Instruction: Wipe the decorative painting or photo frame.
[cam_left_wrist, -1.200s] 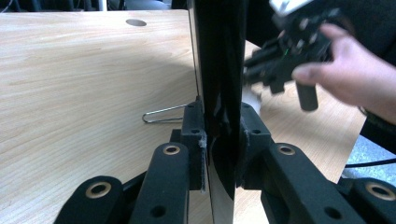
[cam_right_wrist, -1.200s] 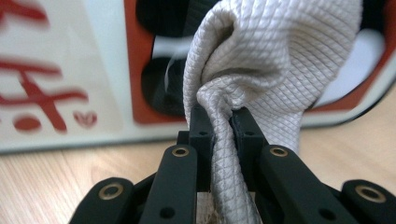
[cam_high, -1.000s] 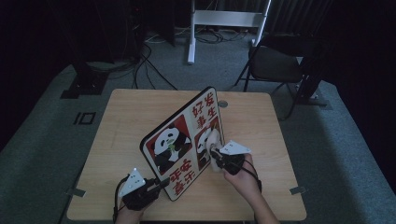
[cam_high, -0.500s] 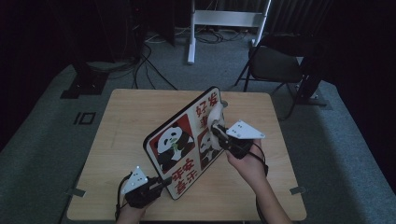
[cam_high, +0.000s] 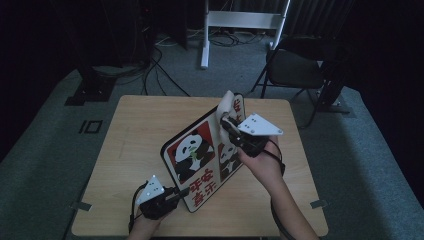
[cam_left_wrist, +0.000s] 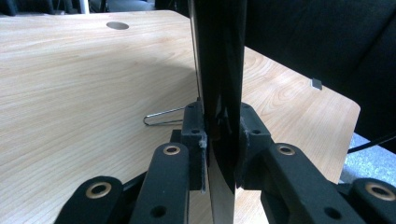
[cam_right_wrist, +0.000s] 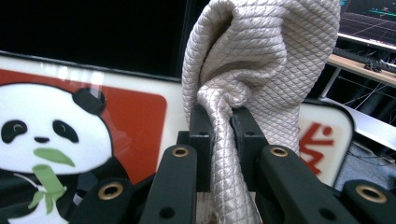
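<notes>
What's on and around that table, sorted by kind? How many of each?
Panda sign boards: 1
Beige cloths: 1
Handheld grippers: 2, left gripper and right gripper
Wooden tables: 1
Folding chairs: 1
Total: 6

Cream quilted cloth (cam_right_wrist: 261, 60); red panda board (cam_high: 202, 160).

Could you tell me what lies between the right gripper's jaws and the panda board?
Only the bunched beige cloth, which the right gripper pinches; in the right gripper view it stands before the panda board.
</notes>
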